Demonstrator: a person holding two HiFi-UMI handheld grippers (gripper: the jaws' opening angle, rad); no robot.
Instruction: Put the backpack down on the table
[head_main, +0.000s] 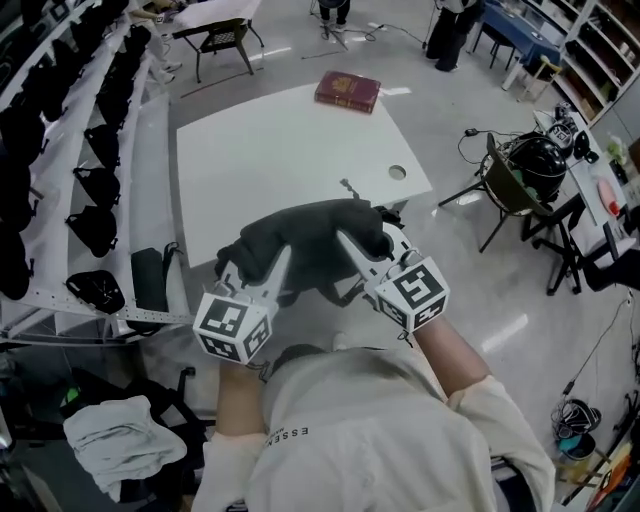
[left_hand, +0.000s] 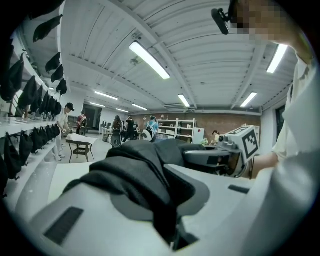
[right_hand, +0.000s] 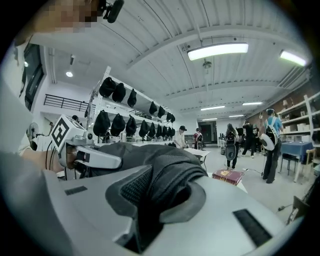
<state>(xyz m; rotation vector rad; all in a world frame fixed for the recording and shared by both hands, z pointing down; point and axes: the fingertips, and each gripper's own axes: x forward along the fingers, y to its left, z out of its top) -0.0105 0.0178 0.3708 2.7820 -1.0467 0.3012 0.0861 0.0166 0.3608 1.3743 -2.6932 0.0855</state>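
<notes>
left claw (head_main: 255, 262): nearly shut, pinching a thick fold of dark fabric on the backpack's left side. Pads press on it, nothing else btwn them.
right claw (head_main: 370, 240): nearly shut too, clamped on a padded, mesh-faced fold on the backpack's right side. It faces the left claw across the bag.
backpack (head_main: 310, 235): dark grey and slumped, held by both claws. It sits over the middle of the tabletop's near edge, part of it hanging off toward the person. Can't tell if it rests on the surface.
tabletop (head_main: 280, 150): white, bare in the centre.
round hole (head_main: 397, 172): near the right corner, just beyond the bag.
red book (head_main: 347, 91): lies flat at the far edge, well apart from the bag.
rack (head_main: 60, 150): along the left side, off the tabletop, w/ rows of black bags.
</notes>
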